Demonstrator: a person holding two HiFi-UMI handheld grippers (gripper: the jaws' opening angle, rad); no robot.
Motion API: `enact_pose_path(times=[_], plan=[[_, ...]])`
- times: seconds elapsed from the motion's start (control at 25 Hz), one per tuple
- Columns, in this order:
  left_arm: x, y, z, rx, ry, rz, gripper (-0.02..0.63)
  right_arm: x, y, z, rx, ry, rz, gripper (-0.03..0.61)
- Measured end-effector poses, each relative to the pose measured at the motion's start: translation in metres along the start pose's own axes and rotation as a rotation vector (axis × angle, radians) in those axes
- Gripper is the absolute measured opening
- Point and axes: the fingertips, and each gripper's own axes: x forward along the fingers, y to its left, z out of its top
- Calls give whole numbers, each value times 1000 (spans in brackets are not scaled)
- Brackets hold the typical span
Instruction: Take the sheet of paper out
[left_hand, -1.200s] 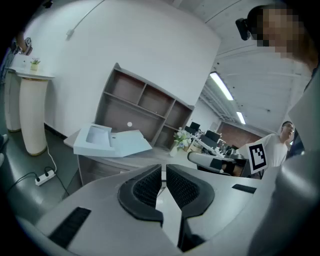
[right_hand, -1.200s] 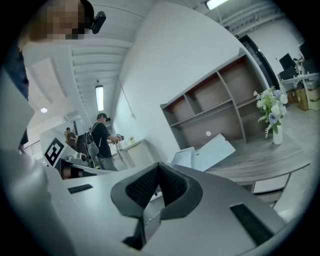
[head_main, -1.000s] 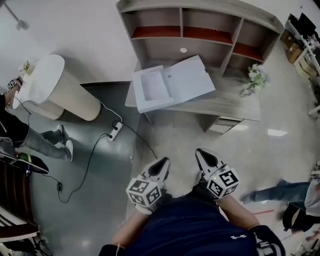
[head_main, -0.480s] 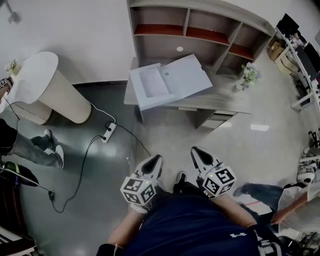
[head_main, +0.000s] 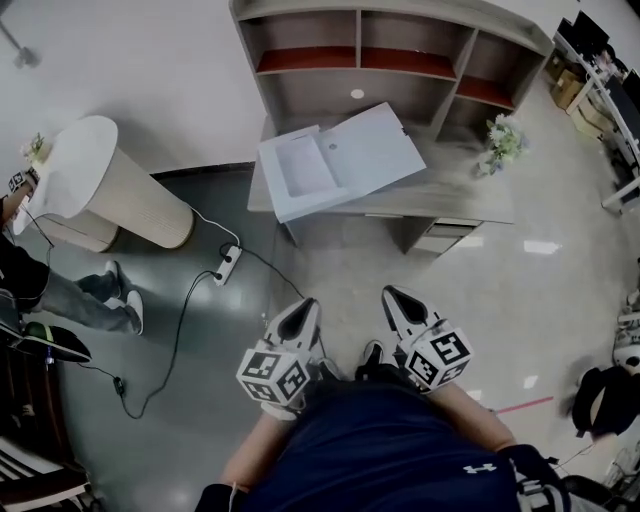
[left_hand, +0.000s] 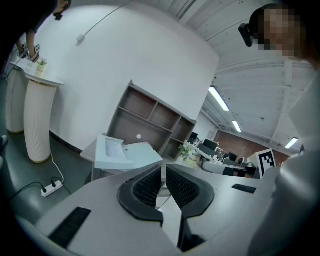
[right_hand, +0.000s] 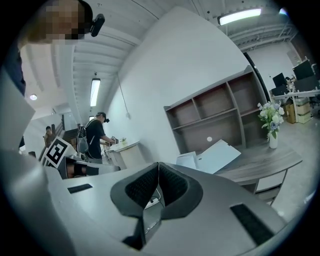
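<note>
A flat white box (head_main: 340, 158) lies open on the wooden desk (head_main: 450, 195), lid folded out to the right. A pale sheet of paper (head_main: 303, 168) rests in its left half. The box also shows in the left gripper view (left_hand: 122, 152) and the right gripper view (right_hand: 212, 157). My left gripper (head_main: 303, 310) and right gripper (head_main: 392, 298) hang side by side close to my body, well short of the desk, pointing toward it. Both are shut with nothing between the pads; the left gripper (left_hand: 163, 176) shows only a thin slit, and the right gripper (right_hand: 158, 176) has its tips touching.
A shelf unit (head_main: 400, 60) stands behind the desk and a vase of flowers (head_main: 503, 140) sits at its right end. A white round pedestal (head_main: 90, 180), a power strip (head_main: 228, 263) with cables and a standing person (head_main: 40, 290) are at the left. A dark bag (head_main: 605, 400) lies far right.
Both grippers have drifted slightly with my body and stay shut. The person walking at the lower right has left the view.
</note>
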Motion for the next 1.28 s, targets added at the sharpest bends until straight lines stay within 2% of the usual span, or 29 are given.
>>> enact_pose_path(times=[0.16, 0.36, 0.6, 0.88, 1.28], plan=[[21, -18, 20, 42, -35, 19, 41, -11, -28, 14, 5, -31, 11, 14], [27, -30, 40, 47, -86, 56, 41, -16, -50, 33, -39, -50, 14, 14], [36, -32, 40, 56, -81, 87, 41, -10, -62, 48, -115, -65, 14, 14], [56, -14, 36, 51, -78, 81, 41, 13, -72, 40, -114, -45, 8, 14], [104, 51, 72, 31, -56, 32, 41, 87, -93, 47, -89, -2, -54, 14]])
